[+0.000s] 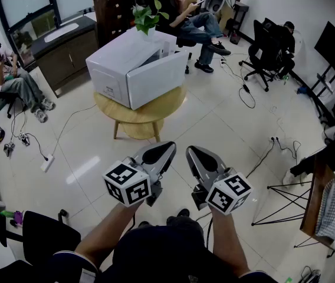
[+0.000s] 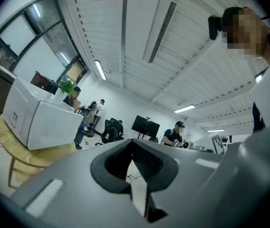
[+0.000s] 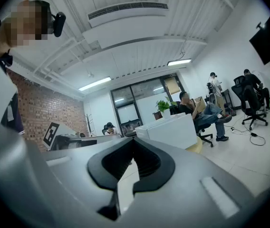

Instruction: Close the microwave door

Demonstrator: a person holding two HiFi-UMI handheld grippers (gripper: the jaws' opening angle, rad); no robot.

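A white microwave sits on a round wooden table in the middle of the room; its door stands ajar, swung out toward the right. A potted green plant stands on top of it. Both grippers hover well short of the table, close to my body, and point at it. The left gripper is shut with nothing in it, and the right gripper likewise. The left gripper view has the microwave far off at the left beyond the closed left gripper. The right gripper view has the microwave ahead of the closed right gripper.
Tiled floor lies between me and the table. Cables and a power strip trail at the left. People sit on chairs at the far left, behind the table and at the right. A black stand is at my right.
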